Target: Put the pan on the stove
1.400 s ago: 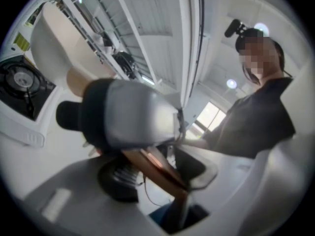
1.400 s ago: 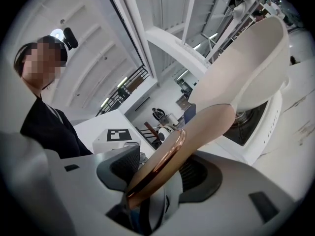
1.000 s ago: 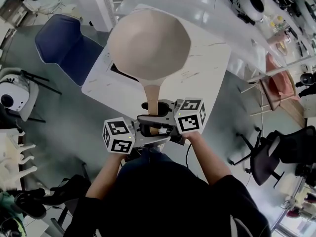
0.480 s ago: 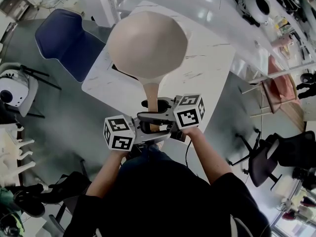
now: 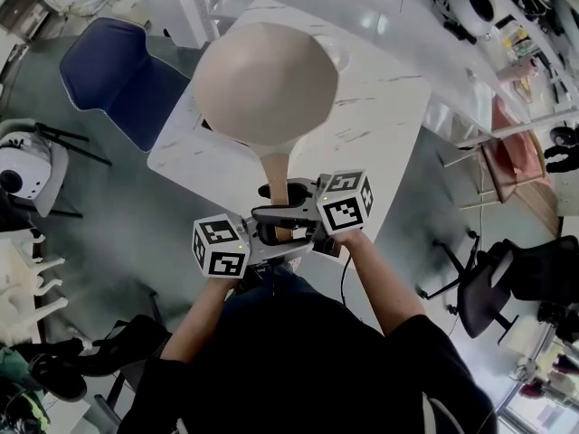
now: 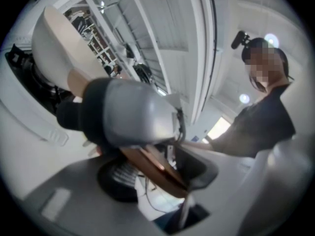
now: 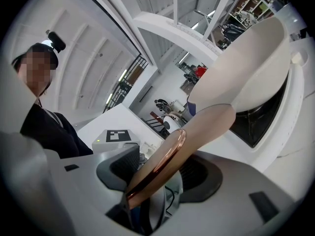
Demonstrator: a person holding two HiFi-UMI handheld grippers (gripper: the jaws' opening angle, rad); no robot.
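A person in a black top stands over a white marble-patterned desk (image 5: 389, 107) and holds a beige pan (image 5: 267, 80) out by its handle (image 5: 279, 177) with a tool in each hand. The left tool (image 5: 268, 235) and the right tool (image 5: 303, 213) sit side by side, both clenched on the copper-edged end of the handle, the right one a little farther along it than the left. The right gripper view shows the handle running up from between that tool's jaws to the bowl. In the left gripper view the same handle crosses between the left tool's jaws, with the grey body of the right tool just above it.

The pan's round bowl hangs over the black stove (image 7: 261, 122) set into the desk, covering nearly all of it from above. Whether its base touches the stove cannot be told.

The only print in sight is the black-and-white square markers on the cubes of the left tool (image 5: 220, 247) and the right tool (image 5: 346, 203). A blue chair (image 5: 118, 70) stands left of the desk, and a black office chair (image 5: 507, 283) stands well apart on the grey floor to the right.
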